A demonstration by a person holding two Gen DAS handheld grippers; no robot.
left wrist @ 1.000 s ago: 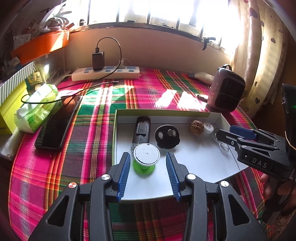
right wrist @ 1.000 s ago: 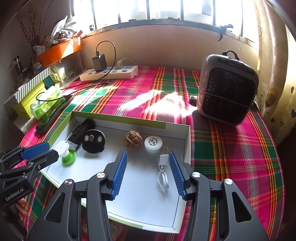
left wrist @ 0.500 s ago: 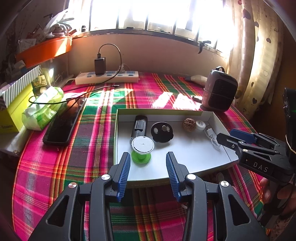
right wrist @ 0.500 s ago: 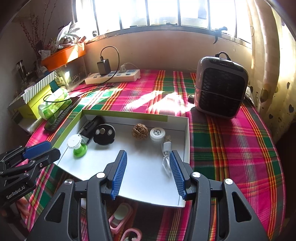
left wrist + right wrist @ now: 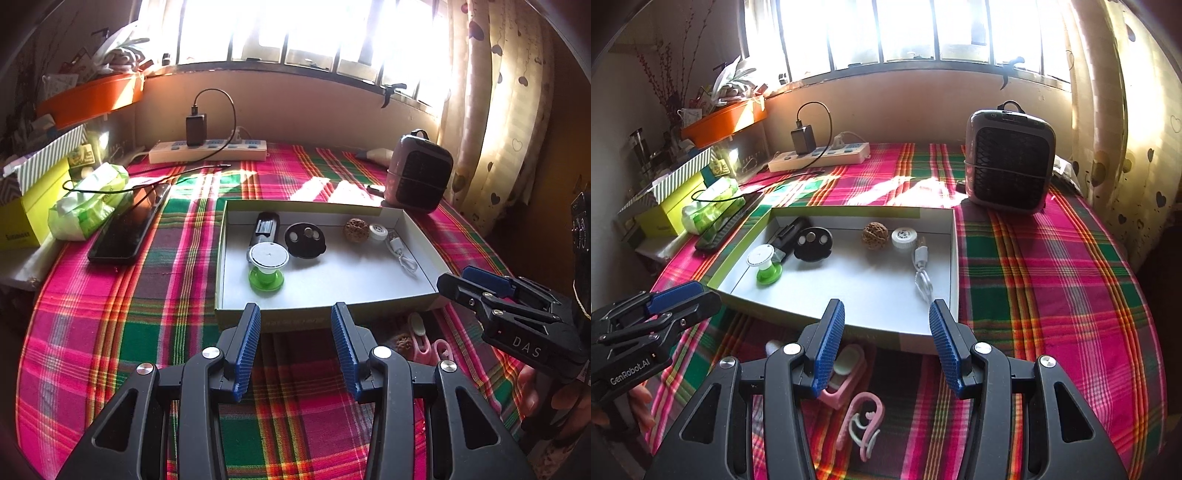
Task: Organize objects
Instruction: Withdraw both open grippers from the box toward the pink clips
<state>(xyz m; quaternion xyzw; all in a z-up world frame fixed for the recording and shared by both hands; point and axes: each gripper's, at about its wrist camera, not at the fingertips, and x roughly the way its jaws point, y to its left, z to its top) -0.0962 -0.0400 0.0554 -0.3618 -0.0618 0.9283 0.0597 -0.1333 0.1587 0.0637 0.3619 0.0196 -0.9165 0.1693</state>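
A shallow white box (image 5: 295,205) (image 5: 849,212) lies on the plaid cloth. It holds a green spool (image 5: 266,266) (image 5: 765,264), a black disc (image 5: 306,240), a black device (image 5: 266,229), a brown walnut-like ball (image 5: 875,235), a white round cap (image 5: 904,238) and a white cable (image 5: 923,273). My left gripper (image 5: 294,310) hovers open just before the box's near wall, nothing between its fingers. My right gripper (image 5: 886,304) is open and empty at the box's near right corner, above a pink case (image 5: 846,373) and a pink hook (image 5: 864,424) on the cloth.
A grey heater (image 5: 1008,162) stands behind the box on the right. A power strip (image 5: 207,151) with a charger lies by the wall. A phone (image 5: 125,229), a tissue pack (image 5: 88,203) and a yellow box (image 5: 26,214) sit at the left. A curtain hangs on the right.
Both grippers have drawn back from over the box toward the table's near side. The pink items in front of the box have come into view. Both jaws stayed as wide as before.
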